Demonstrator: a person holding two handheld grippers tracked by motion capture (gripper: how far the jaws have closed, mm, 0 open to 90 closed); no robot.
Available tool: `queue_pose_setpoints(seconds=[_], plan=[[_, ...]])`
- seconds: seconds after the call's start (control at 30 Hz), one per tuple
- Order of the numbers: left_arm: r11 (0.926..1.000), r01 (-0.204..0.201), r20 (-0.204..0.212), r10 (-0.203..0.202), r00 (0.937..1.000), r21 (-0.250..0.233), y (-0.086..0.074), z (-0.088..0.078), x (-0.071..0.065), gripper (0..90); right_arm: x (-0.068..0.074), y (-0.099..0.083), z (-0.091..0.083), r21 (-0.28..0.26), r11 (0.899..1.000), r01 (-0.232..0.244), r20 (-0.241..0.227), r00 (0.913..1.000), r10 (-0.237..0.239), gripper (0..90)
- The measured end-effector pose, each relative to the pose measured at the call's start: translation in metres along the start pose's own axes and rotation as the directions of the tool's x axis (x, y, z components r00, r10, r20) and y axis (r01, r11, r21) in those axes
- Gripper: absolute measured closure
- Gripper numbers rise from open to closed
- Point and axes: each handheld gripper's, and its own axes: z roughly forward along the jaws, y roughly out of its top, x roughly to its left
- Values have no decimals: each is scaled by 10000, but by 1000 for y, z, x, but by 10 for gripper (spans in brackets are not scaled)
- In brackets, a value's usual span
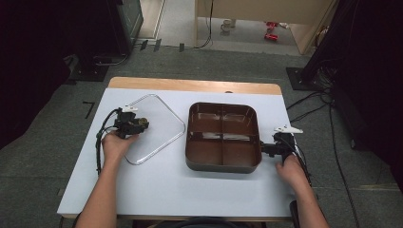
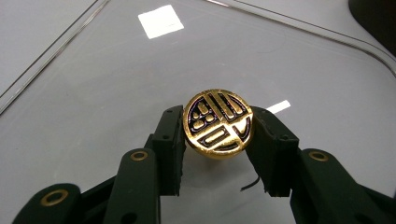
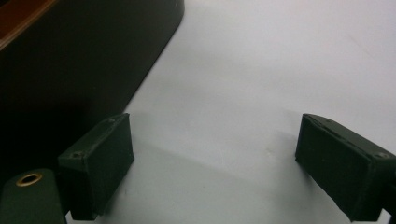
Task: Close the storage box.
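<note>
left gripper held over clear lid | brown four-compartment tray set mid-table, apart from lid | right gripper placed beside tray's right wall

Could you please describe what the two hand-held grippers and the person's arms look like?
Both the left hand-held gripper and right hand-held gripper have black jaws with blocky pads and brass-coloured rivets. Each carries a light three-cornered plate and a black cable. The forearms are bare, without sleeves.

Black left gripper, right gripper: blocky jaws, brass rivets, trailing black cables; bare forearms.
</note>
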Motion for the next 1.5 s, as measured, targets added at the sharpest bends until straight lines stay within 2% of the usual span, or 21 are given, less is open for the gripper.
queue_pose_setpoints(seconds=[0.3,0.43,0.6,0.73,0.8,1.33,1.5], plan=[[9999,94,83,-95,9999,64,2,-1,1,589,0,0,0,1,10000,4,-2,10000,-4,106],[9996,-34,156,30,9999,284,3,-4,2,590,0,0,0,-3,10000,9,2,10000,-9,106],[9996,-63,171,59,9998,266,4,-8,3,591,0,0,0,21,10000,-9,3,10000,9,106],[9998,55,280,-60,9996,186,6,-13,4,591,0,0,0,15,10000,4,3,10000,-4,106],[9997,-34,275,28,9996,223,10,-19,3,591,0,0,0,13,10000,9,3,10000,-9,106],[9994,41,519,-23,9986,-356,16,-47,5,591,0,0,0,14,10000,1,3,10000,-1,106],[9994,29,696,-5,9976,-339,19,-51,5,591,0,0,0,17,10000,-1,3,10000,1,106]])
